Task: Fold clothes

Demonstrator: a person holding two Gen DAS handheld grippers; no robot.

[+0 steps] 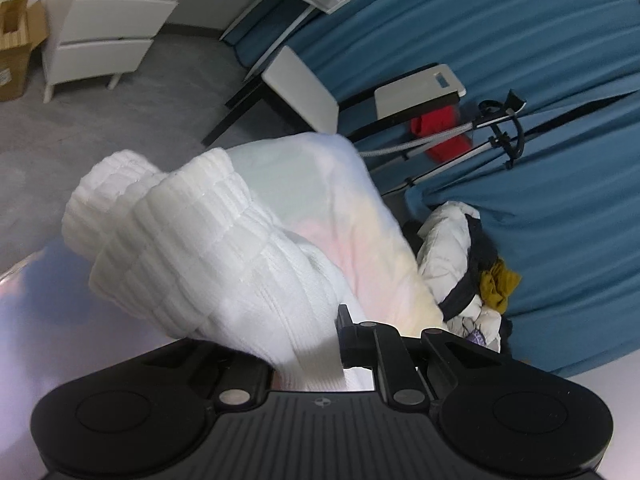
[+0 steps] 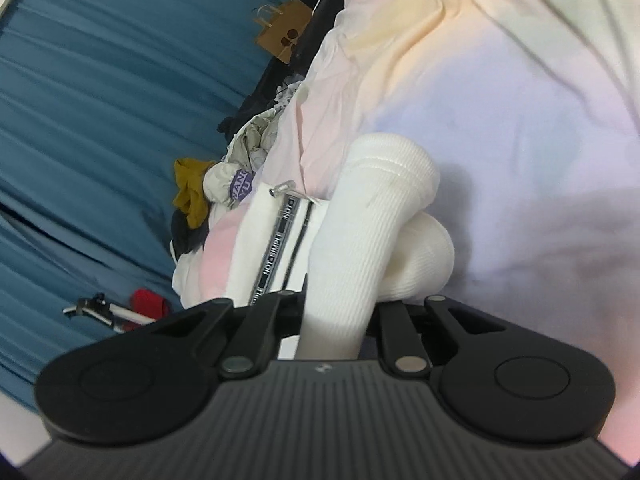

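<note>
Garment: a pale pastel sweatshirt (image 1: 352, 216) with white ribbed cuffs, tinted pink, yellow and lilac, is lifted off the surface and hangs between the two grippers. In the right wrist view its body (image 2: 500, 120) fills the upper right.
Left cuff: a thick ribbed white cuff (image 1: 192, 240) bulges up and leftward out of the left gripper, a second ribbed roll just behind it.
Left gripper: the left gripper (image 1: 320, 360) is clamped tight on the ribbed white fabric, its jaws nearly together with the cloth pinched between.
Right cuff: another ribbed white cuff (image 2: 372, 220) rises from the right gripper, its end folded over.
Right gripper: the right gripper (image 2: 332, 328) is pinched on that cuff, jaws drawn close around it.
Label: a white hang tag (image 2: 280, 240) with black lettering lies beside the right cuff, a clear plastic fastener at its top.
Clothes pile: a heap of other clothes (image 1: 468, 264) sits just past the sweatshirt, white, dark and mustard pieces mixed together.
Curtain: a blue pleated curtain (image 1: 540, 60) hangs behind the pile.
Stand: a metal tripod stand (image 1: 480, 140) leans before the curtain, a red cloth (image 1: 436, 128) near it.
Furniture: a white chest of drawers (image 1: 108, 36) stands on the grey floor, a cardboard box (image 1: 16, 48) beside it.
Paper bag: a brown paper bag (image 2: 284, 36) rests near the curtain.
</note>
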